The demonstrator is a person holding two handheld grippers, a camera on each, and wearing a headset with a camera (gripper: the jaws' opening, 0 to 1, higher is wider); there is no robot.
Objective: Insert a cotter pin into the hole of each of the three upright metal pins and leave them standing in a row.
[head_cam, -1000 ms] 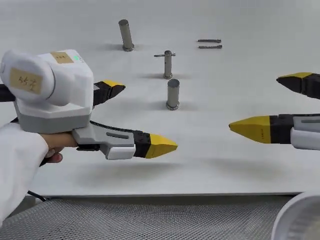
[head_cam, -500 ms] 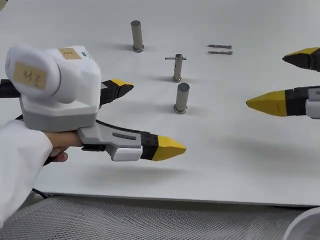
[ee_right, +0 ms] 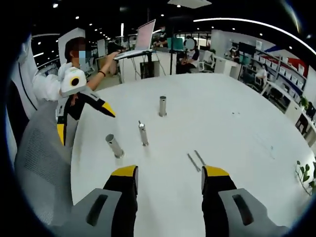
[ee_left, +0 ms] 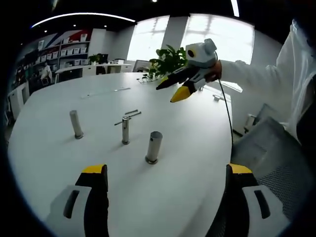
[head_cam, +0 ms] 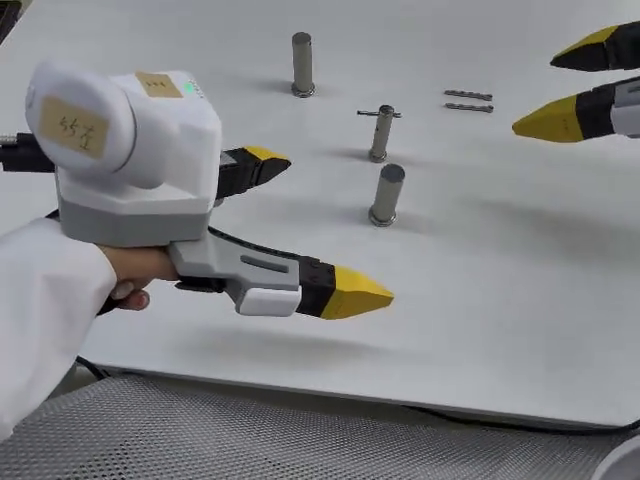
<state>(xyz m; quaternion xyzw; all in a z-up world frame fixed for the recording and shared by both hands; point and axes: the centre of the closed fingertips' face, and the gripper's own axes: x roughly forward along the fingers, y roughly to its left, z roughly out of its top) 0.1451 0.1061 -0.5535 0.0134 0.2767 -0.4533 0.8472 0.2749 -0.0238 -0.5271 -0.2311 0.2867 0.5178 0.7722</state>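
Jaws of right gripper (head_cam: 533, 95) (apart) now nearer cotter pins (head_cam: 468, 101).

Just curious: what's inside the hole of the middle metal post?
A thin cotter pin passes through the middle post near its top, sticking out sideways. The hole itself is hidden by the pin.

White table (head_cam: 520, 300), three upright metal pins (head_cam: 386, 195), middle one (head_cam: 380, 138) carrying a cotter pin (head_cam: 378, 113), two loose cotter pins (head_cam: 468, 96) nearby
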